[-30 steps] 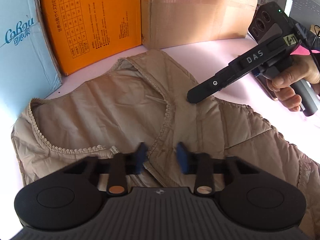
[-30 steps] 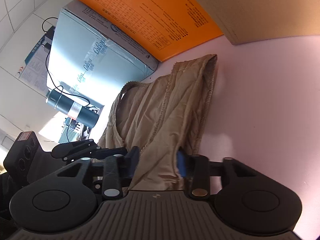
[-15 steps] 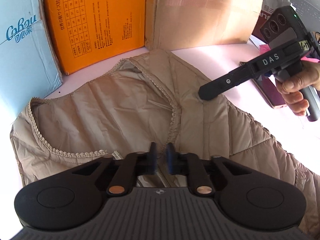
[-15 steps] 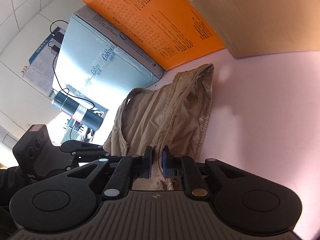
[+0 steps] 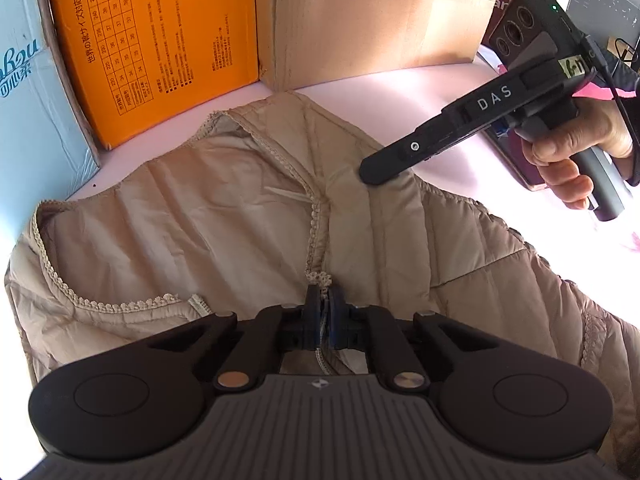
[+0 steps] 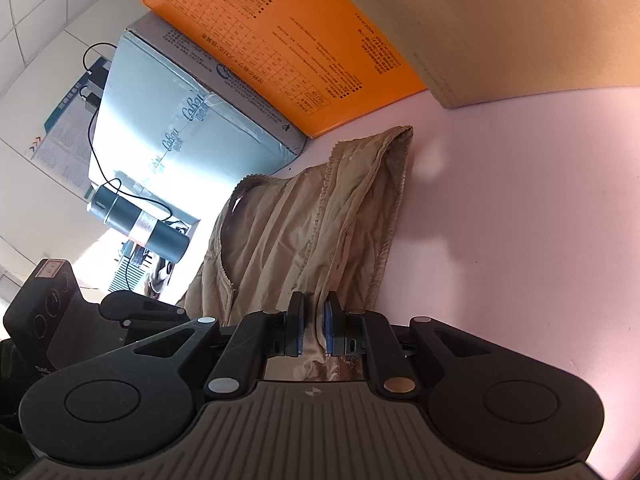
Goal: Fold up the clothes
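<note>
1. Fingers (image 5: 335,312) of the left gripper (image 5: 325,314) are clamped on the lace-trimmed front edge of the vest (image 5: 224,224), at its near side.
2. The right gripper (image 6: 313,322) pinches a bunch of the same vest between fingers (image 6: 330,326) drawn nearly together, farther right.
3. It lies spread open on the pink bench (image 6: 520,220), lining up, one panel partly turned over.
4. Folding looks barely begun: both grips are taken, no neat fold shows.
5. Boxes, including an orange box (image 5: 152,40), stand along the far edge.
</note>
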Tool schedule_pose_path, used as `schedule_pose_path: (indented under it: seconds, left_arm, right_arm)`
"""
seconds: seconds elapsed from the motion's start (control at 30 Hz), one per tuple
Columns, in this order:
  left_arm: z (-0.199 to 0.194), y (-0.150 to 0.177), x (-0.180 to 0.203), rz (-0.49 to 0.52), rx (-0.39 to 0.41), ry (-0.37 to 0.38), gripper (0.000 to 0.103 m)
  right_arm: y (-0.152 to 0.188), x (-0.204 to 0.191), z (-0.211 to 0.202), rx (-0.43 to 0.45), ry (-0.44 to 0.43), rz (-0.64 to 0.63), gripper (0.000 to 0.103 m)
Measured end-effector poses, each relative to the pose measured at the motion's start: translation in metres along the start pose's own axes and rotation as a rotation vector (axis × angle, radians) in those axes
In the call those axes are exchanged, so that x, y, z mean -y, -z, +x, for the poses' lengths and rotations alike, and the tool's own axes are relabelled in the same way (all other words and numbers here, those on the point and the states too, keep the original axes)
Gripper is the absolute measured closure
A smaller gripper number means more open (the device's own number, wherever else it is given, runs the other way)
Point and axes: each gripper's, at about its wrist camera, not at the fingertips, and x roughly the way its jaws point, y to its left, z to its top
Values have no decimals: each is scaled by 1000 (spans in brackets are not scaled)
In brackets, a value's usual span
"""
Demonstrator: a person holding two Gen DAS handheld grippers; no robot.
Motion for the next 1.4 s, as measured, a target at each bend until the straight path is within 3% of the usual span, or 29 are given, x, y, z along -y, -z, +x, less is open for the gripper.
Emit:
schedule_pose_path:
  seconds: [0.4,0.67,0.8,1.0,1.13,1.4]
  left_arm:
    - [-10,-12,7,-54,49,-121,99]
    - [2,-16,9,-79,19,-189,99]
    - [-2,-18,8,-98,46,-190,99]
    - [-19,-25,3,-172,143,-178,99]
    - [-25,-30,5,-188,177,-156,99]
    - [-24,-38,3,-219,206,-154,99]
  right_arm:
    - [0,-4,-14,73,4,3,93]
    - [-2,-5,-7,110,46,12,93]
    - [-4,-4,-1,106,74,6,93]
    - [-2,-2,-10,198,-28,37,93]
    - [-3,-3,-14,233,-48,51,93]
    - [-28,-9,-13,143,48,-19,93]
